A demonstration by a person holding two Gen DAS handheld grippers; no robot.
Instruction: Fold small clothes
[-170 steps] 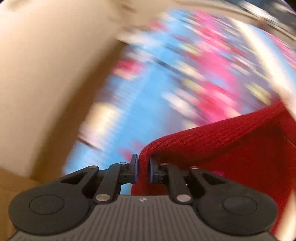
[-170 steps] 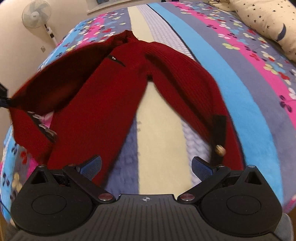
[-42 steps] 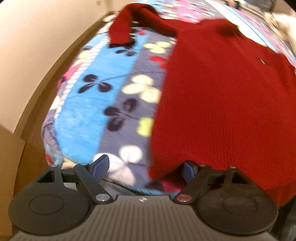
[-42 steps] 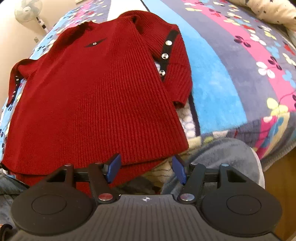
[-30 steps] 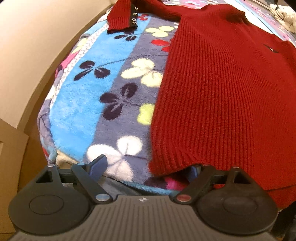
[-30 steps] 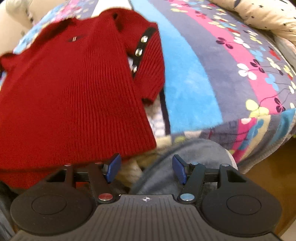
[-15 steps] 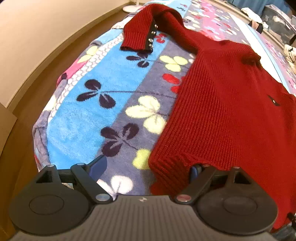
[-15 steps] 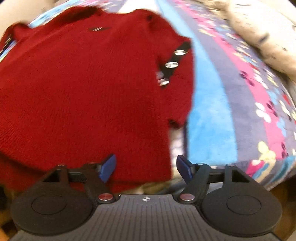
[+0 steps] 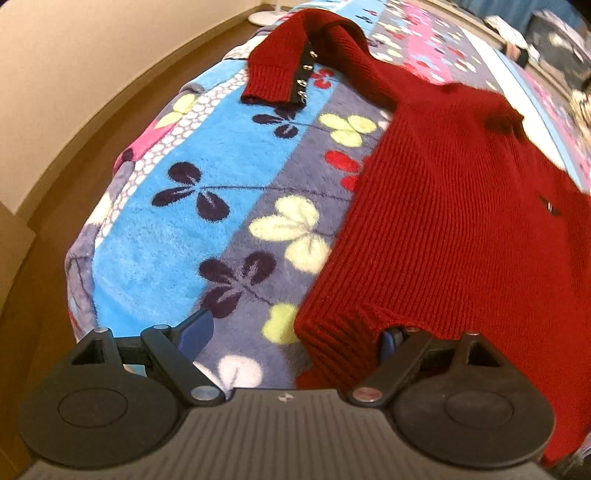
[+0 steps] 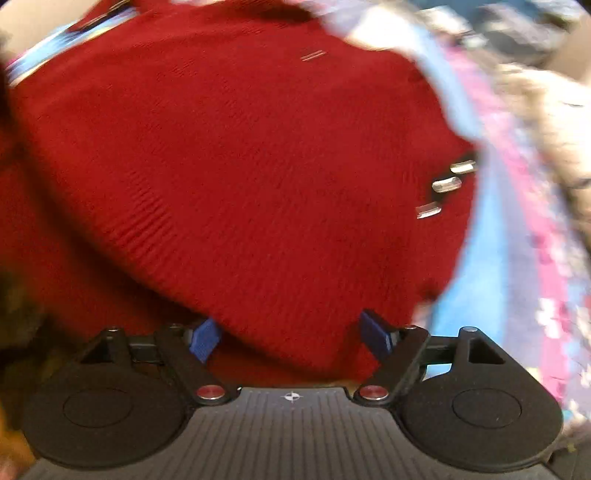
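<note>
A small red knit sweater (image 9: 443, 206) lies flat on a flowered fleece blanket (image 9: 192, 184). Its left sleeve (image 9: 295, 62) stretches away, with a black snap strip on the cuff. My left gripper (image 9: 295, 334) is open at the sweater's lower left hem corner; the hem lies between the jaws and drapes over the right finger. In the right wrist view, which is blurred, the sweater (image 10: 240, 158) fills the frame with its right sleeve folded in, snaps (image 10: 443, 184) showing. My right gripper (image 10: 291, 338) is open over the hem.
The blanket's edge drops off to the left, onto a brown wooden floor (image 9: 55, 173) and a beige wall. A fan base (image 9: 266, 16) stands at the far end. A pale pillow (image 10: 546, 122) lies at the right.
Both grippers have moved forward onto the sweater's hem and stay open. The right wrist view has swung left, so red knit fills it. Earlier, the left gripper let go of the sleeve.
</note>
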